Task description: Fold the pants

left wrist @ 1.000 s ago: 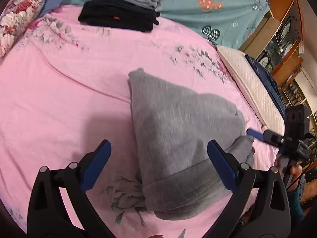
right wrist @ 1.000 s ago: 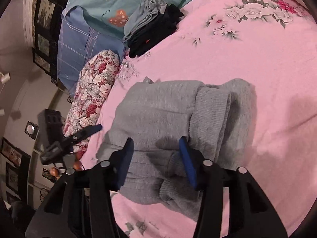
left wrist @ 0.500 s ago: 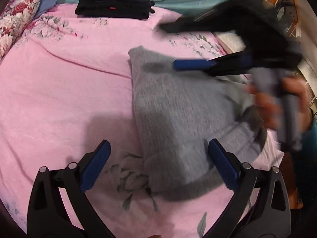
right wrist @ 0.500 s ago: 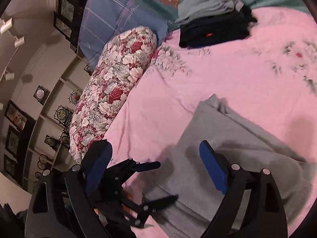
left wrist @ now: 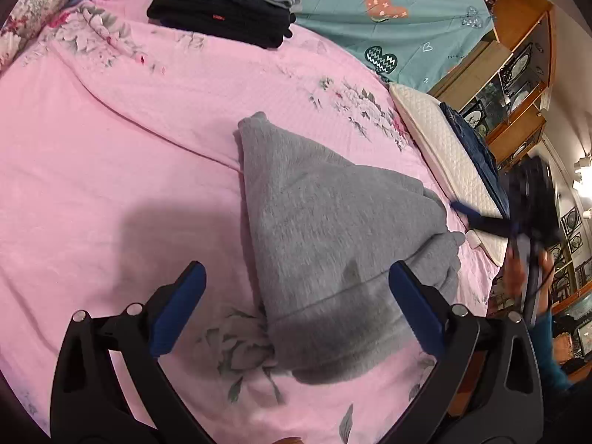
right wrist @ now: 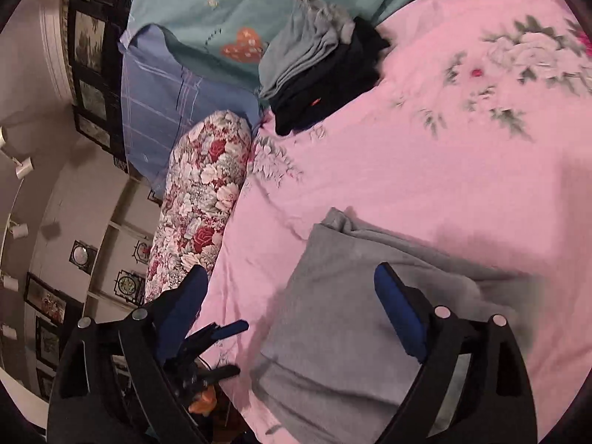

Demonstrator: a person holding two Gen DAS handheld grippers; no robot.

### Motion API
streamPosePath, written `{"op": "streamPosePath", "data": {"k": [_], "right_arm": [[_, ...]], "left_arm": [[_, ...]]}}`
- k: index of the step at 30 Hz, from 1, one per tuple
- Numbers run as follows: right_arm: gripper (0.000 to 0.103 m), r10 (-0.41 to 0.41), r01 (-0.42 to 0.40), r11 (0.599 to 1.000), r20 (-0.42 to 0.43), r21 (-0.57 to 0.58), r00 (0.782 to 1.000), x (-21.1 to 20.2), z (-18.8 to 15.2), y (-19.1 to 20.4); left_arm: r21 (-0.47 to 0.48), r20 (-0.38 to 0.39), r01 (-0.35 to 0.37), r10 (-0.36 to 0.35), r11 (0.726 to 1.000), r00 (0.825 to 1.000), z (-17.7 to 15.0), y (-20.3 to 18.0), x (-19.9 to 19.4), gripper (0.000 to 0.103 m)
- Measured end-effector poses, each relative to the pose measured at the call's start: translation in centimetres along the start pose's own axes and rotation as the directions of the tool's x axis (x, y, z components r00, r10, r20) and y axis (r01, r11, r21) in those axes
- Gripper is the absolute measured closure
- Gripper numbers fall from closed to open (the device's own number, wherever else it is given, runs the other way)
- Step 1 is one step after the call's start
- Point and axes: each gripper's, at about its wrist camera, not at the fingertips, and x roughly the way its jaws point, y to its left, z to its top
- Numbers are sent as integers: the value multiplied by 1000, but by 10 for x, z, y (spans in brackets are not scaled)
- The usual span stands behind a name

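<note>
The grey pants (left wrist: 333, 244) lie folded into a compact bundle on the pink floral bedspread (left wrist: 111, 155). They also show in the right wrist view (right wrist: 355, 318). My left gripper (left wrist: 296, 310) is open and empty, hovering over the bundle's near edge. My right gripper (right wrist: 292, 310) is open and empty, above the bundle's left side. In the left wrist view the right gripper (left wrist: 481, 218) appears blurred at the bed's right edge. In the right wrist view the left gripper (right wrist: 218, 347) shows low at the left, open.
A stack of folded dark and grey clothes (left wrist: 225, 11) sits at the far end of the bed. A floral bolster (right wrist: 203, 199) and a blue pillow (right wrist: 159, 100) lie on one side, a white pillow (left wrist: 444, 162) on the other. Wooden shelves (left wrist: 518, 74) stand beyond.
Both grippers opened wide. The right gripper swept over the bundle from its right side and came back to the bed's right edge. The bundle stayed folded.
</note>
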Motion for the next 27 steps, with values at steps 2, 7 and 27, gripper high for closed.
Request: {"op": "streamPosePath", "data": {"k": [2, 7, 27], "right_arm": [[8, -87, 86, 995, 12, 56, 996, -32, -26, -26], [8, -97, 107, 971, -60, 215, 994, -49, -77, -76], [1, 268, -216, 903, -94, 371, 959, -6, -56, -106]], "left_arm": [[2, -21, 2, -2, 1000, 1000, 2, -3, 10, 3], [14, -69, -5, 5, 1000, 998, 3, -13, 31, 3], [9, -112, -2, 3, 1000, 994, 14, 0, 51, 3]]}}
